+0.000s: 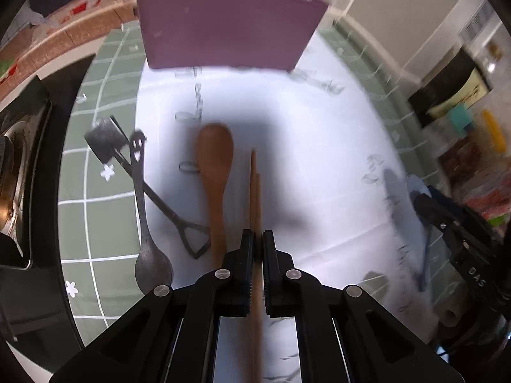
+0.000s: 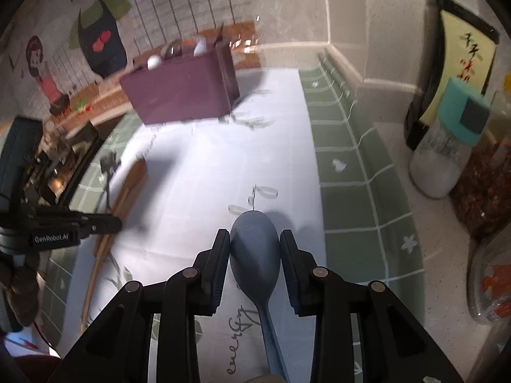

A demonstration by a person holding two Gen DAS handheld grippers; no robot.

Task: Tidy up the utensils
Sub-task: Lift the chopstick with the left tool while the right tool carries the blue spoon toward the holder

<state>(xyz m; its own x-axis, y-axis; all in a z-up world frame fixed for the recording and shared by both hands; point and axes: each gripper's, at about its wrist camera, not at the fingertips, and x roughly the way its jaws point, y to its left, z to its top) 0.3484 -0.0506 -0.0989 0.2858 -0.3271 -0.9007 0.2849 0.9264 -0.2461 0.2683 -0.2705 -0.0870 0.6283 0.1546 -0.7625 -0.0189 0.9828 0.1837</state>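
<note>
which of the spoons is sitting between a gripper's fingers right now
The blue spoon: its bowl sits between the right gripper fingers. The wooden spoon and the dark metal spoon lie free on the cloth; the left gripper holds chopsticks.
</note>
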